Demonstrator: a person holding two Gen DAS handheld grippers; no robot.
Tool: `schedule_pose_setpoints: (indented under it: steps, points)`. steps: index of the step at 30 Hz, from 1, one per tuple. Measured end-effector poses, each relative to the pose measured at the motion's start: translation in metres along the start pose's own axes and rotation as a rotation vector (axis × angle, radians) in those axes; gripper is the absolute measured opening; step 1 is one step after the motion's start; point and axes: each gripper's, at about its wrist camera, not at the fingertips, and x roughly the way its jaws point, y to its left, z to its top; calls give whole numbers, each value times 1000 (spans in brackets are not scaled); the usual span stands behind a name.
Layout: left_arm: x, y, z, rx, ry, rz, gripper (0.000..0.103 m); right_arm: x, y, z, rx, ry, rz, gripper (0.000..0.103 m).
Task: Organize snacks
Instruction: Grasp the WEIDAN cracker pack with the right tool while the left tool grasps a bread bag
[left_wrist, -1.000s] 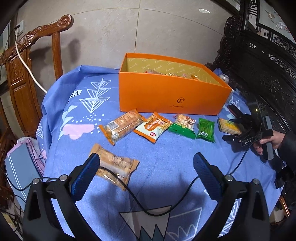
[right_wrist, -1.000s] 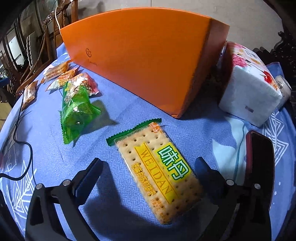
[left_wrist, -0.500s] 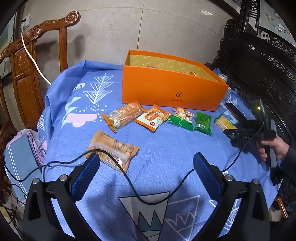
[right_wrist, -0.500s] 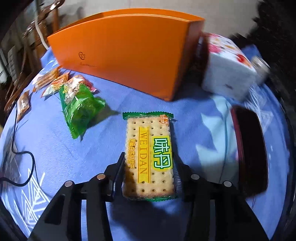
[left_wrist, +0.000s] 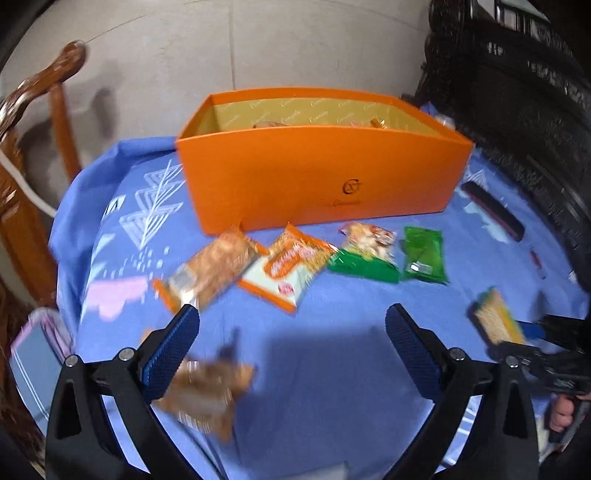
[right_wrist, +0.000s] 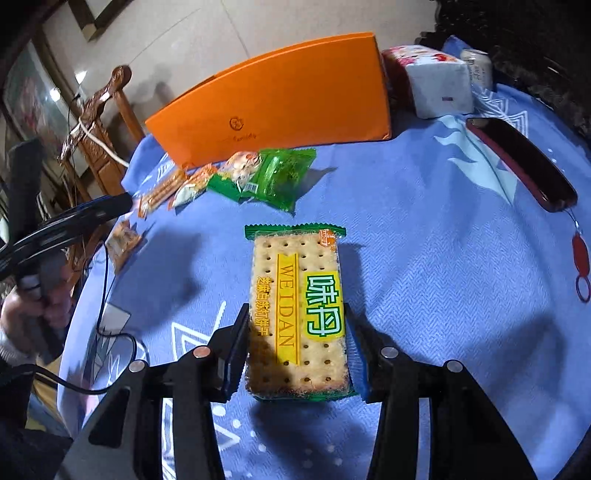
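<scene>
The cracker pack (right_wrist: 299, 314) has just been pinched between the jaws of the right gripper (right_wrist: 297, 332) and lifted off the cloth; the orange box (right_wrist: 273, 107) is ahead of it, so dropping in comes next; the left gripper (left_wrist: 291, 339) is held wide, empty, over a brown snack (left_wrist: 207, 391).

The left wrist camera looks steeply down across the blue tablecloth (left_wrist: 332, 369) toward the far orange box (left_wrist: 317, 184). The right wrist camera sits closer, angled leftward. Both share the box and the snack row (right_wrist: 236, 177).
</scene>
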Motion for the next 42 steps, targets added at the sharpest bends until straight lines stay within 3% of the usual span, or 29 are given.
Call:
schedule_pose_setpoints:
  steps: [3,7,12,16,17,25,27,29,30,39,42]
  points:
    - [24,20,15,9,17,-1,99,1,4,1,8,-11,10,47]
    - [55,62,32,22,77,-71,99,1,-2,-1,1,-28,26,48]
    - [78,95,35,98,123,-97,97,-2,-5,-6,6,-60,41,49]
    - [95,107,29,155,179,-125,77,-2,-6,-7,5,-72,46,49]
    - [99,108,28,164,193,-132,71,-2,-6,-7,4,-73,46,49]
    - [101,106,23,182,153,-139,66,-3,-5,-8,2,-78,38,49]
    - [95,100,19,184,146,-145,58,-3,-5,-8,3,-79,33,48]
    - [89,92,15,197,137,-155,40,-3,-3,-8,-2,-79,21,48]
    - [87,88,12,200,136,-155,37,-3,-2,-8,-6,-79,12,48]
    - [63,68,-13,124,116,-142,36,-9,3,-14,12,-83,-8,47]
    - [61,61,-15,134,115,-107,38,-9,2,-16,12,-81,-9,47]
